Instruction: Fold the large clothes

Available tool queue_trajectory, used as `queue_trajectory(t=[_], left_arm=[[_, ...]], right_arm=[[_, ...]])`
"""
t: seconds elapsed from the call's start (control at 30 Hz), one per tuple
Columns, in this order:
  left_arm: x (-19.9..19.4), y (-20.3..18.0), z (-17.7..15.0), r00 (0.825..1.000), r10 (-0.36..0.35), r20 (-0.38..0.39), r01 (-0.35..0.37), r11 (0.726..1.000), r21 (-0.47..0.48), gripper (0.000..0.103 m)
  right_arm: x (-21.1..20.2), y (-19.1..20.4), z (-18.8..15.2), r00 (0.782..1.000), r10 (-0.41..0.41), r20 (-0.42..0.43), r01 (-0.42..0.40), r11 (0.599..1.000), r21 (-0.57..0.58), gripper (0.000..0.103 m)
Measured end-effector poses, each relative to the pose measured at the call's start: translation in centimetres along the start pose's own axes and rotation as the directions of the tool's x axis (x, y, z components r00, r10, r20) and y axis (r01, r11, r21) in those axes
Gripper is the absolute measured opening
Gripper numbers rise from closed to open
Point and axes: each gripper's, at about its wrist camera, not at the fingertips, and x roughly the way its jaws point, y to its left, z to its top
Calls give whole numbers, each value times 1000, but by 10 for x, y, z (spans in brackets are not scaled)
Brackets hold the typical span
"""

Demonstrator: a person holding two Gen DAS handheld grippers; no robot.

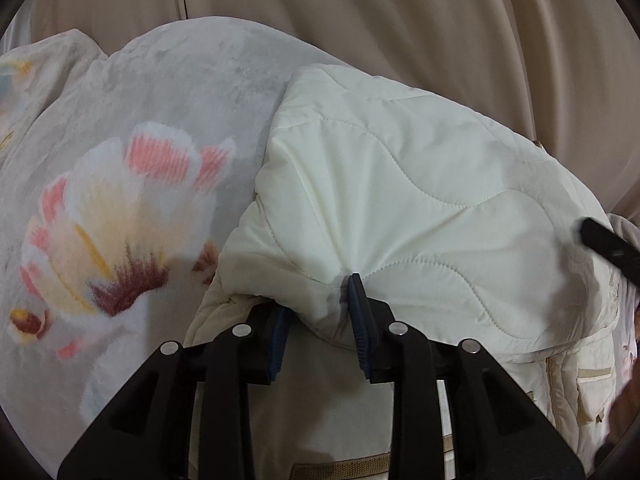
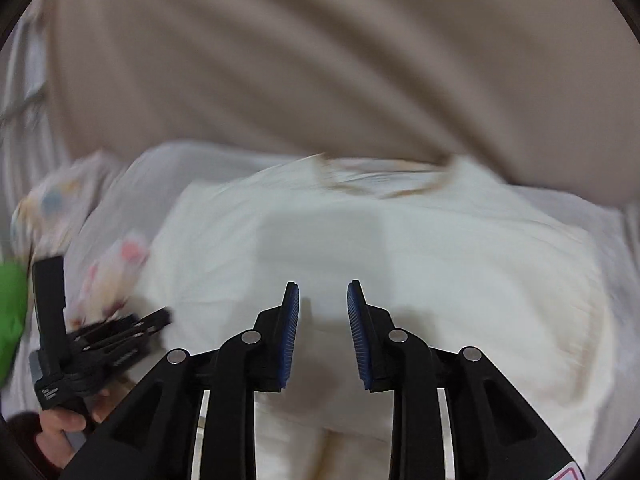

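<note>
A cream quilted jacket [image 1: 420, 184] lies spread over a flowered blanket. My left gripper [image 1: 320, 296] is shut on a bunched fold at the jacket's near edge, and creases fan out from the pinch. A black finger of the right gripper [image 1: 608, 244] pokes in at the right edge. The right wrist view is blurred. In it my right gripper [image 2: 323, 284] stands open above the cream jacket [image 2: 400, 240], with nothing between its blue pads. The left gripper [image 2: 104, 332] shows at lower left, held by a hand [image 2: 60, 420].
A pale plush blanket with a big pink and white flower [image 1: 120, 200] covers the surface left of the jacket. Beige draped fabric [image 1: 360, 20] rises behind. Something green [image 2: 12, 312] sits at the left edge of the right wrist view.
</note>
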Motion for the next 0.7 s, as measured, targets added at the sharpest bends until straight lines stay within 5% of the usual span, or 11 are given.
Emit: queue_trajectory(t=[0.1,0.2,0.33,0.43,0.47,0.57,0.7], left_arm=[[0,3,0,1000,-9,-4,9,1000,-7,28],[0,6,1,1000,-18,-7,18,1000,-11,28],[1,4,2,1000,-20,-12,20,1000,-1,31],[0,4,2,1000,-17,-13,17,1000,6,32],[0,3,2,1000,-17,-14,17,1000,8,33],[1,3,3,1000,-6,-15,6,1000,15,33],[1,1,2,1000,7,-13,-7,1000,25,33]], right_arm=[[29,15,-6,998,-35,-55,30,995,-90,17],[23,-24,-17,995,-98,-34,94,991,-98,13],[-11,-144,-39,977,-212,-25,213,971,106,5],[-45,-227,-60,942,-331,-56,332,899,287,0],[-58,-246,-66,949,-311,-46,307,887,345,0],[-93,-270,-81,937,-349,-2,314,841,442,23],[-85,-265,-87,978,-209,6,181,861,476,34]])
